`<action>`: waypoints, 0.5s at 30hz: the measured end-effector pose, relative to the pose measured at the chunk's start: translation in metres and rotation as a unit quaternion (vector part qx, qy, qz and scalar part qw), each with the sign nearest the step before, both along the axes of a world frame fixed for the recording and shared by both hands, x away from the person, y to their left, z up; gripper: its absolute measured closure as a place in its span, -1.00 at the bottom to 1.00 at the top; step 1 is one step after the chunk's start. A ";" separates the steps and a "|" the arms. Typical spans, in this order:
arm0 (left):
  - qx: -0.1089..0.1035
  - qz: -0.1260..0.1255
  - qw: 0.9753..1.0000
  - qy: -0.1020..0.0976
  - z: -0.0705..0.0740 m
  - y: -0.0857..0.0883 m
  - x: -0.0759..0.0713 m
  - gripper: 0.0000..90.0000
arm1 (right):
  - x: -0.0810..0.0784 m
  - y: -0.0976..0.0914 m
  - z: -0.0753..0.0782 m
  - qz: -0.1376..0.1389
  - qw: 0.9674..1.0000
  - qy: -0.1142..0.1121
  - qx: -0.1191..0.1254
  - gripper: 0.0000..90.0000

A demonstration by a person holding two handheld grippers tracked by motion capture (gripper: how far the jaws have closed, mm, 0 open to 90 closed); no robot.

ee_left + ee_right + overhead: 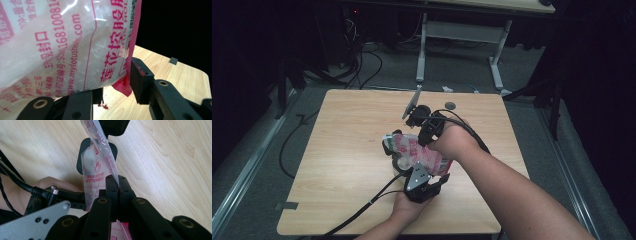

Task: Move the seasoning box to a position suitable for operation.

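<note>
A clear plastic bag (417, 152) with pink print and white granules is held just above the wooden table (342, 165) between both grippers. My left gripper (414, 170) holds its near end. In the left gripper view the bag (62, 50) sits between the jaws of the left gripper (116, 85), and the right pad (140, 77) presses on its pink edge. The other jaw lies under the bag. My right gripper (424, 140) comes in from the far side. In its own view the right gripper (118, 181) is shut on a thin fold of the bag's film (96, 170).
A small dark round disc (450, 105) lies near the table's far edge. A few red crumbs (105, 106) and a small grey tag (173, 60) lie on the wood. Cables (362, 65) and another table's legs (497, 65) stand on the floor beyond.
</note>
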State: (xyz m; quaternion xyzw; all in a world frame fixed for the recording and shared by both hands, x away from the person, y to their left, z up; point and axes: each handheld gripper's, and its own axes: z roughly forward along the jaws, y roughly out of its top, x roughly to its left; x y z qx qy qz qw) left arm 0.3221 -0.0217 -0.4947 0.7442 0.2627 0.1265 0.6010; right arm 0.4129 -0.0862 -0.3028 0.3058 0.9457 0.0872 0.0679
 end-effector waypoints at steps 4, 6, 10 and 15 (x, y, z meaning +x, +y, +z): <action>0.000 0.000 1.000 0.000 0.000 0.000 0.001 0.46 | 0.000 0.001 0.000 -0.002 1.000 0.000 0.001 0.99; -0.001 0.001 1.000 0.002 0.001 0.001 0.001 0.46 | 0.000 0.001 0.000 -0.002 1.000 -0.001 0.002 0.99; -0.002 0.001 1.000 0.000 0.001 0.001 0.000 0.46 | 0.001 0.002 0.000 0.000 1.000 -0.001 0.001 0.99; -0.004 0.001 1.000 0.003 0.002 0.003 0.002 0.47 | 0.002 0.002 0.000 0.002 1.000 -0.003 0.002 0.99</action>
